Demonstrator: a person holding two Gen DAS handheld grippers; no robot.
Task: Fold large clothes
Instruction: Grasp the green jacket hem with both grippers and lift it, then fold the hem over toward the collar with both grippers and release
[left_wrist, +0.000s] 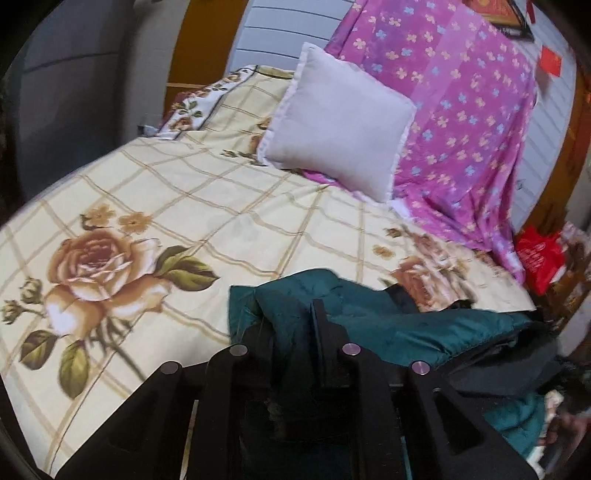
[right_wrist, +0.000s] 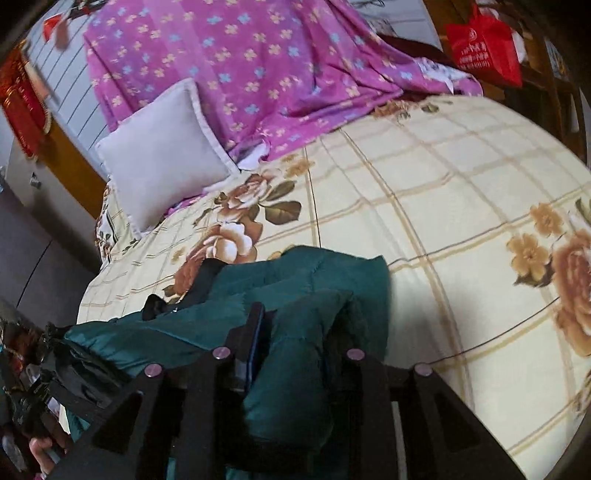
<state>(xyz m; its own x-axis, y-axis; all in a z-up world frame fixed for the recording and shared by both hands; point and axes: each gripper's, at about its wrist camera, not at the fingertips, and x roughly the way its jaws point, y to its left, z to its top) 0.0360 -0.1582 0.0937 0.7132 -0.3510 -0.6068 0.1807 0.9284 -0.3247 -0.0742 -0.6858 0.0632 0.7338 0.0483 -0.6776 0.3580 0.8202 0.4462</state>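
Teal padded jacket (left_wrist: 388, 325) bunched at the near edge of the bed (left_wrist: 207, 206), stretched crosswise between both grippers, long axis running side to side along that edge. Starting from the left: left hand-held gripper (left_wrist: 295, 321) pressed together, a fold of teal fabric pinched between its fingers, bulk of the garment trailing off to its right, dark lining showing toward that end. Open cream rose-print bedspread ahead and to the left, white pillow (left_wrist: 340, 122) and purple floral sheet (left_wrist: 461, 110) further back, well apart from the garment. Moving right: right hand-held gripper (right_wrist: 295, 325) slightly parted, a thick roll of the same jacket (right_wrist: 317, 280) clamped between its fingers, rest of the coat running off to its left. Red bag (right_wrist: 484, 48) far off beyond the bed's corner. Judged from this: each gripper at one end of the jacket, equally near, free bed surface straight ahead of both, so spreading it forward onto the bedspread looks like the likely next need before any fold.
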